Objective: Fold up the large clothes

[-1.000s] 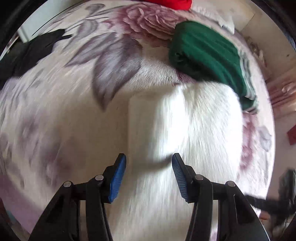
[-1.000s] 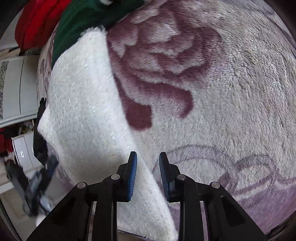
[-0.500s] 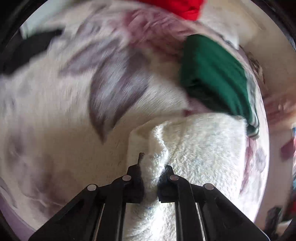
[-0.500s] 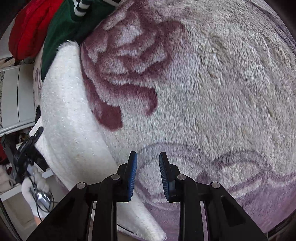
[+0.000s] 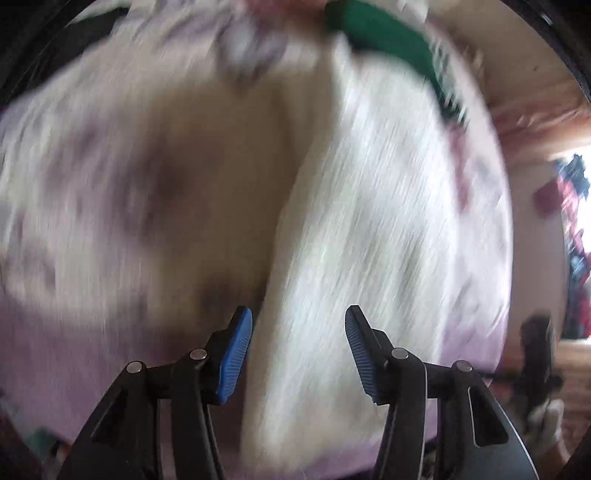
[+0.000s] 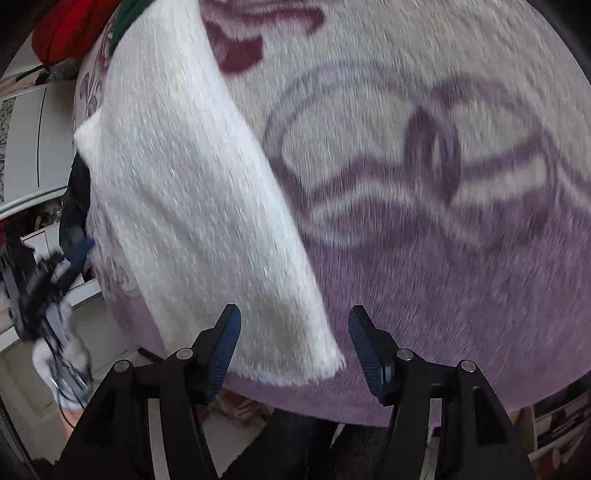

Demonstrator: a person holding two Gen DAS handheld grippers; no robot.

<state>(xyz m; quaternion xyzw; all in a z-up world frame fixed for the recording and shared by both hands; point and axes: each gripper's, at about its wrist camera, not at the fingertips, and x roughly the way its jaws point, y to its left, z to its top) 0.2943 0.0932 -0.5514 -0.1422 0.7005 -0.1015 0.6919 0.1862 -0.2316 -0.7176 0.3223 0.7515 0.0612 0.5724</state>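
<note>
Right gripper (image 6: 293, 345): jaws apart, having just been opening; nothing clamped. The near corner of the white garment (image 6: 192, 206) lies in the gap between the blue pads (image 6: 364, 349) as seen from the wrist, but neither pad presses on it. Left gripper (image 5: 298, 352): jaws likewise apart, having just opened again, released; the white garment (image 5: 369, 229) lies below and between its pads (image 5: 236, 354), untouched as far as the heavy blur allows. The garment is a long, narrow, folded strip of fluffy white fabric lying flat on the blanket (image 6: 443, 155), running from the near edge of the bed away toward the far side. In the right wrist view its near end sits just at the blanket's purple border, and its long right edge is straight and clean. The blanket is plush, cream with dark red and purple floral pattern. At the strip's far end a green garment (image 5: 391, 40) lies just beside or touching it; which, cannot be told from the blur. Beyond that, in the right wrist view, a red item (image 6: 70, 29) sits at the far edge. To the left of the strip in that view, the left gripper (image 6: 75, 254) appears off the bed's side, held by a hand in a white glove (image 6: 62, 365). White furniture (image 6: 33, 144) stands behind it.
</note>
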